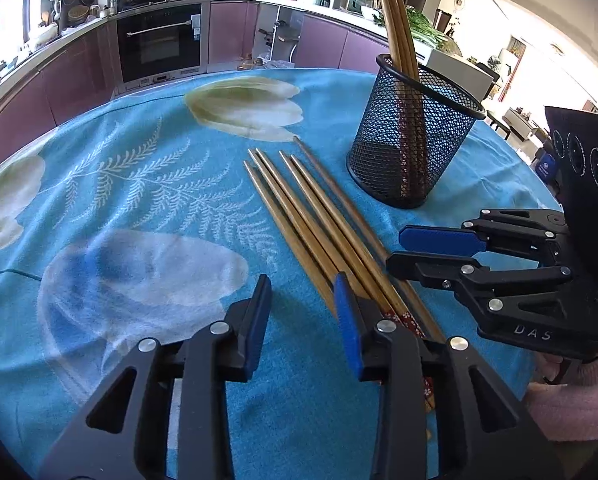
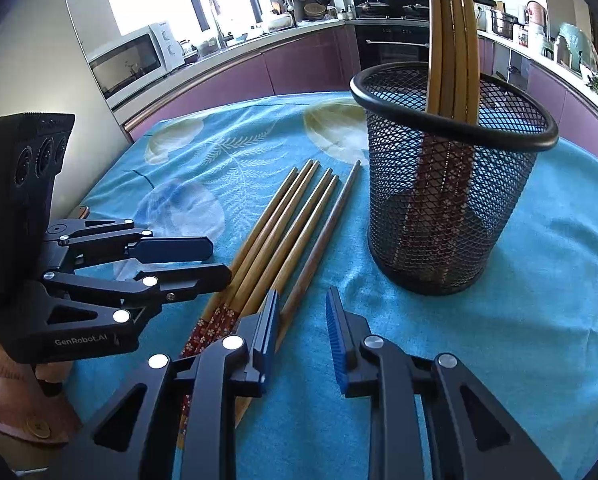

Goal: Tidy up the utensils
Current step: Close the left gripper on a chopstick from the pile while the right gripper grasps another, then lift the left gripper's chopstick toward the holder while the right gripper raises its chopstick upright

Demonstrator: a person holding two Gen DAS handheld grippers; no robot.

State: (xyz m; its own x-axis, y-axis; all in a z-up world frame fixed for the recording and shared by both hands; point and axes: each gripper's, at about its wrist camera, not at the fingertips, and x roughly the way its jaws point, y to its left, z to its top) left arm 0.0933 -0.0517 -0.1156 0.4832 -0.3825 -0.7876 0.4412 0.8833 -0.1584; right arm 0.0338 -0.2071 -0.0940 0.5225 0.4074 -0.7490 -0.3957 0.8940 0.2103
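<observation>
Several wooden chopsticks (image 1: 311,216) (image 2: 283,224) lie side by side on the blue flowered tablecloth (image 1: 139,184), their red patterned ends pointing toward me. A black mesh cup (image 1: 411,140) (image 2: 451,200) stands upright just beyond them, with several chopsticks leaning inside it. My left gripper (image 1: 301,292) (image 2: 221,259) is open over bare cloth, and its right finger rests against the bundle's left side. My right gripper (image 2: 303,296) (image 1: 395,250) is open too, with only cloth between its pads. Its left finger covers the bundle's near end on the right side.
The table's far edge (image 1: 235,74) faces purple kitchen cabinets and a built-in oven (image 1: 159,44). A microwave (image 2: 135,60) sits on the counter at left. A pink sleeve (image 1: 571,400) holds the right gripper at the table's near right.
</observation>
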